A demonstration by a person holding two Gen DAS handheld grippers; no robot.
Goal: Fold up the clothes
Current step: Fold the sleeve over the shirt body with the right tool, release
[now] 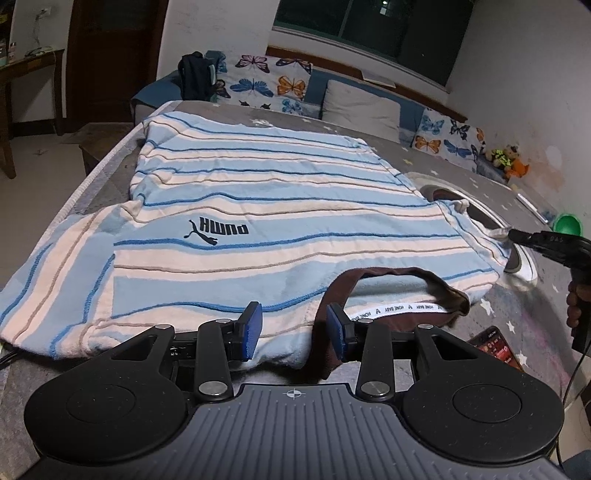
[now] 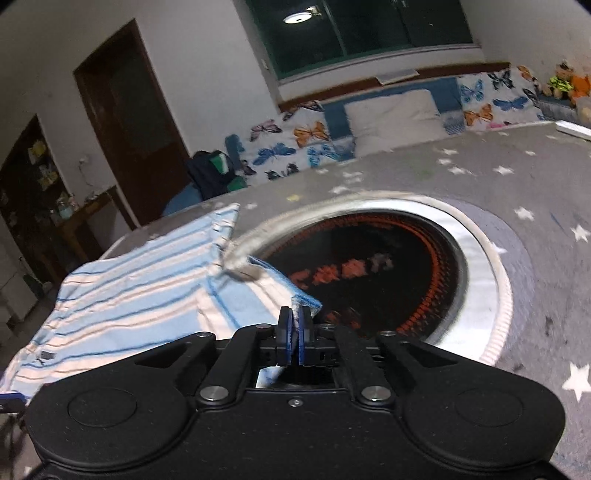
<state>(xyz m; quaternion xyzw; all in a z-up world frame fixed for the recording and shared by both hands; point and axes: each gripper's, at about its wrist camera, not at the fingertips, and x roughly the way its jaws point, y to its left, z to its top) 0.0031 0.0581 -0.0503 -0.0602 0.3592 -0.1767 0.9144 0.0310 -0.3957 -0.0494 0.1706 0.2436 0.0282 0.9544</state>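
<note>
Left wrist view: striped shirt (image 1: pixel 258 206) lies flat on the bed (image 1: pixel 461 177), not yet folded. Left gripper (image 1: pixel 293 328) wide open at the collar; right gripper (image 2: pixel 294 330) pinches a sleeve corner.

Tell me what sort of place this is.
Most likely a home bedroom at night. A shirt lies spread on a bed with a star-print cover, a pillow leans at its head, and a dark window sits above.
</note>
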